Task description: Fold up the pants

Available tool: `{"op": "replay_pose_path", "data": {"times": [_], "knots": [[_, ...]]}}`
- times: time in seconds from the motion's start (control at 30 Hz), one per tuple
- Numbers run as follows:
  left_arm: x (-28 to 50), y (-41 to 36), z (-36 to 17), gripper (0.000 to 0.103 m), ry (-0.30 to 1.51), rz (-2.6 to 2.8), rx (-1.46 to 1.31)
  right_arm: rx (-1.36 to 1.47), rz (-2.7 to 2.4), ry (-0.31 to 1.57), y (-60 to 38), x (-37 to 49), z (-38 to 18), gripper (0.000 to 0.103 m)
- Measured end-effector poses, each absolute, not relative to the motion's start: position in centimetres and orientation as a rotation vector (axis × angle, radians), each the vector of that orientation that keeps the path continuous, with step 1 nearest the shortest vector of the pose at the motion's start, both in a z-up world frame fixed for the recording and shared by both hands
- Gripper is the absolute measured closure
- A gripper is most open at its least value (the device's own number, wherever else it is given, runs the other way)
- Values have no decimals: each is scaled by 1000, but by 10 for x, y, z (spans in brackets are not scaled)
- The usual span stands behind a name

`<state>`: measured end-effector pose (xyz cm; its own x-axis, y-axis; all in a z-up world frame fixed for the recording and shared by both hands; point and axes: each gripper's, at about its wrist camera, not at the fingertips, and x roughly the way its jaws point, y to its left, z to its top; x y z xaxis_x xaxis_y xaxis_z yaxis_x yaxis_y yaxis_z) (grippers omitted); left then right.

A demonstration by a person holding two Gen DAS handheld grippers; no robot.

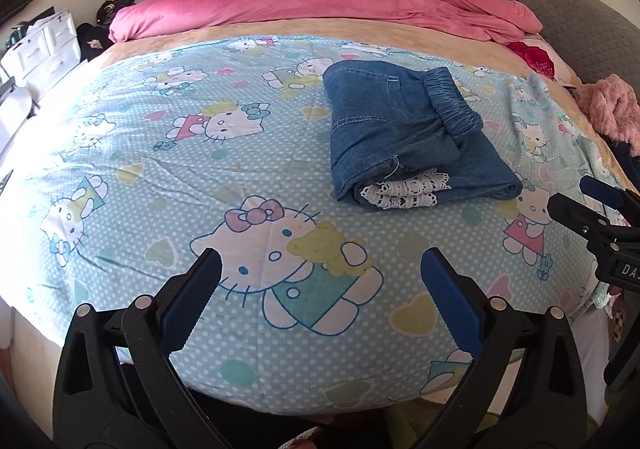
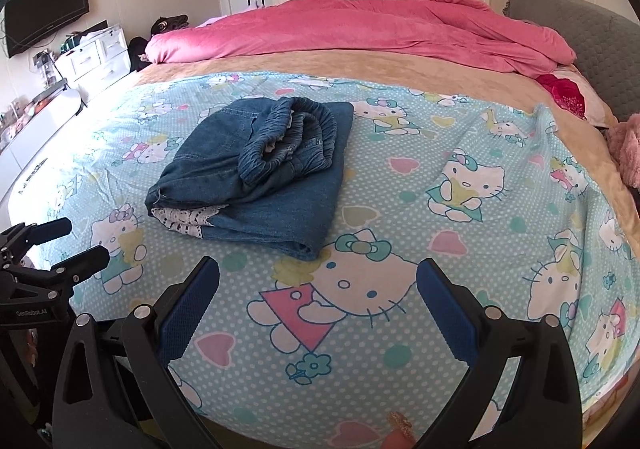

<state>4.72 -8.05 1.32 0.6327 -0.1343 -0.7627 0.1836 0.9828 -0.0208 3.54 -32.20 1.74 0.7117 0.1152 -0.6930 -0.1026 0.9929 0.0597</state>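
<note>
Both the left tongs [image 1: 320, 273] and the right tongs [image 2: 318, 283] are held wide open and empty above the near part of the bed [image 2: 460, 313], with the folded pants [image 1: 404, 137] lying further in, untouched. The denim is judged soft, fairly heavy and non-slippery, best pinched at the thick folded edge near the lace trim [image 1: 400, 195] or at the elastic waistband [image 2: 296, 137]. Ample open sheet is left around the bundle, well clear of the bed's edges.

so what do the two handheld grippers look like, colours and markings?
Both match: the left gripper and right gripper have black plastic linkage arms with silver rivets and blue textured pads. White lettering marks each body, partly cut off. No cables or sleeves visible.
</note>
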Motion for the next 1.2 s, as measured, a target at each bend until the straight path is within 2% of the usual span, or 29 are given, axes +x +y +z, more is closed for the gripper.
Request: {"op": "replay_pose_path", "data": {"times": [1.2], "knots": [[47, -77, 13, 9, 830, -176, 42, 30, 132, 721, -315, 29, 11, 4]]}}
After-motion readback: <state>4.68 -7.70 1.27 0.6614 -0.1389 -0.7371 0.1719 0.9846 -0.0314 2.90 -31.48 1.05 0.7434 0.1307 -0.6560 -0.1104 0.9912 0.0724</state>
